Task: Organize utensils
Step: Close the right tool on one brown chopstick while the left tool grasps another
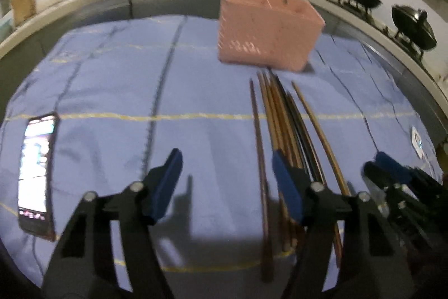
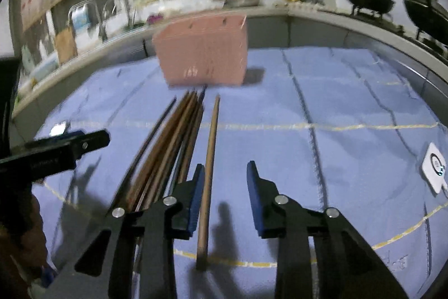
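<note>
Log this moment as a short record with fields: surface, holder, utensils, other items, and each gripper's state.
surface: blue cloth
holder: pink basket, upright at the far side
utensils: chopsticks lying loose in front of the basket
other items: phone, screen lit
left gripper: open, holding nothing
right gripper: open, straddling single chopstick

lit phone (image 1: pixel 36 175); blue cloth (image 1: pixel 112 91); woks (image 2: pixel 366 2)

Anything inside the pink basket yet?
Cannot tell: the pink basket shows only its outer walls, interior hidden. All visible chopsticks lie on the blue cloth before it.
</note>
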